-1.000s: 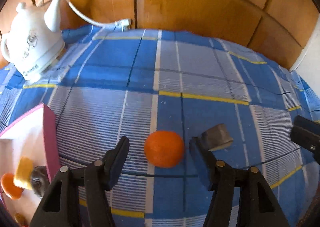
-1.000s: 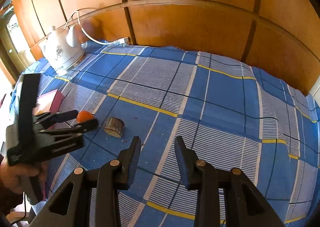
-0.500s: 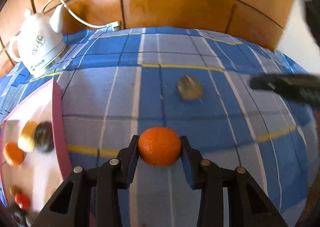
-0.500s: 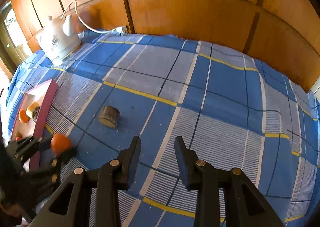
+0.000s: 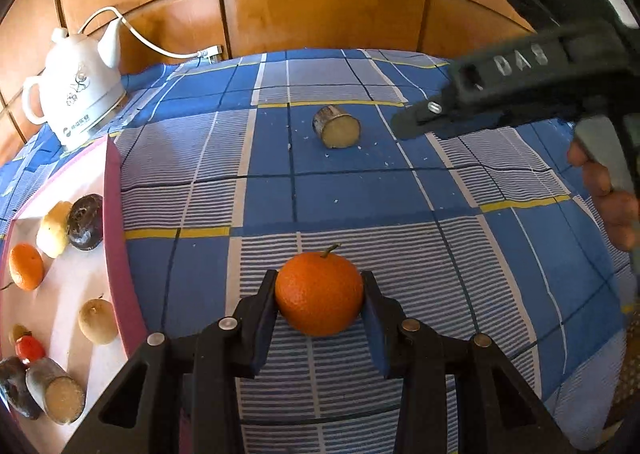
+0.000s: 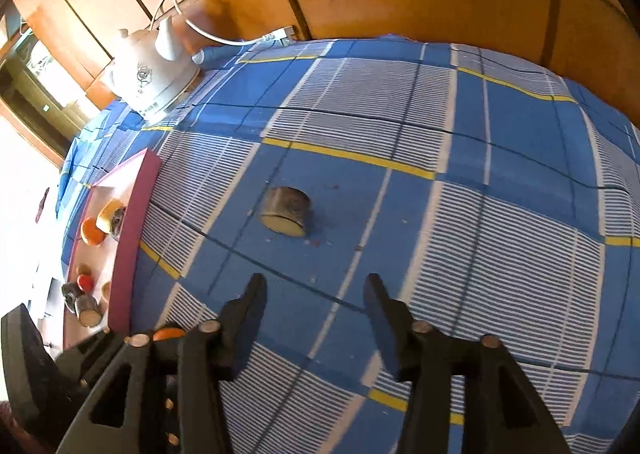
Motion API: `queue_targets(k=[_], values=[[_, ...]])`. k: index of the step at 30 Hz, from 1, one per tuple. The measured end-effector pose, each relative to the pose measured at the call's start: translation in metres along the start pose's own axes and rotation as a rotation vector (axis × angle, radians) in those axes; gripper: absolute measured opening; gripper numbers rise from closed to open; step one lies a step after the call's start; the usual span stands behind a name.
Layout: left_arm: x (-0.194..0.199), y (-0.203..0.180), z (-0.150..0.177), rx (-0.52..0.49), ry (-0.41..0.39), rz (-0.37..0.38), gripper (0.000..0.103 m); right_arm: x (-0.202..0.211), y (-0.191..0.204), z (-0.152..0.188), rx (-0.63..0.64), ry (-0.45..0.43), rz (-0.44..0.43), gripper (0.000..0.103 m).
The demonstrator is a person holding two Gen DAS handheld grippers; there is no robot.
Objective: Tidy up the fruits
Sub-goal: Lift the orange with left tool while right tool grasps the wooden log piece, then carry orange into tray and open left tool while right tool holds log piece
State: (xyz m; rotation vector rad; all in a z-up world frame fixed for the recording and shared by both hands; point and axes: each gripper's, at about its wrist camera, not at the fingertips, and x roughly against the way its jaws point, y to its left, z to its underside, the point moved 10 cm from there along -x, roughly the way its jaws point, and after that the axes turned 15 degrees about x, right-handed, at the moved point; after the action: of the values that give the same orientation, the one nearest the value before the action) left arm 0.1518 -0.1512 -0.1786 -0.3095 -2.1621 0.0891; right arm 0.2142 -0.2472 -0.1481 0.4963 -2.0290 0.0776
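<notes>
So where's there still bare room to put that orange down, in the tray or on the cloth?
The tray has a bare strip mid-floor, between the orange and the pale round fruit; its near corner is crowded. The checked cloth lies bare all round the sugarcane stub, up to the kettle.

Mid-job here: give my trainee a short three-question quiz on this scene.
1. True or false: the left gripper is closed on the orange.
2. Multiple choice: the cut stub on the blue cloth lies A) in the pink-edged tray, B) ahead of the right gripper, C) against the white kettle.
3. Fill in: nothing is between the ___ gripper's fingers.

Key: 1 true; 2 B; 3 right.
</notes>
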Motion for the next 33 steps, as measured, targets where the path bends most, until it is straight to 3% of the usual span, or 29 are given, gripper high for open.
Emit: queue_targets(k=[5, 13, 14, 15, 18, 23, 30, 33], values=[[0.001, -0.001, 0.001, 0.002, -0.01, 0.008, 0.04, -0.014, 0.005, -0.023, -0.025, -0.008, -0.004, 0.058], [0.003, -0.001, 0.002, 0.003, -0.018, 0.019, 0.04, -0.063, 0.012, -0.047, -0.005, 0.082, 0.029, 0.058], [0.003, -0.001, 0.002, 0.002, -0.019, 0.02, 0.04, -0.066, 0.012, -0.048, -0.003, 0.091, 0.028, 0.051], [0.003, -0.001, 0.002, 0.001, -0.02, 0.021, 0.04, -0.07, 0.012, -0.046, 0.008, 0.109, 0.038, 0.034], [0.003, 0.0, 0.003, 0.001, -0.023, 0.025, 0.04, -0.064, 0.012, -0.044, 0.039, 0.102, 0.057, 0.034], [0.003, -0.001, 0.004, 0.0, -0.03, 0.02, 0.04, -0.038, 0.008, -0.019, 0.139, 0.129, 0.097, 0.034], [0.005, -0.003, 0.003, -0.011, -0.032, -0.001, 0.04, -0.015, 0.0, 0.041, 0.254, 0.204, 0.148, 0.034], [0.009, -0.004, 0.002, -0.009, -0.023, -0.011, 0.04, -0.009, -0.001, 0.045, 0.246, 0.167, 0.138, 0.033]])
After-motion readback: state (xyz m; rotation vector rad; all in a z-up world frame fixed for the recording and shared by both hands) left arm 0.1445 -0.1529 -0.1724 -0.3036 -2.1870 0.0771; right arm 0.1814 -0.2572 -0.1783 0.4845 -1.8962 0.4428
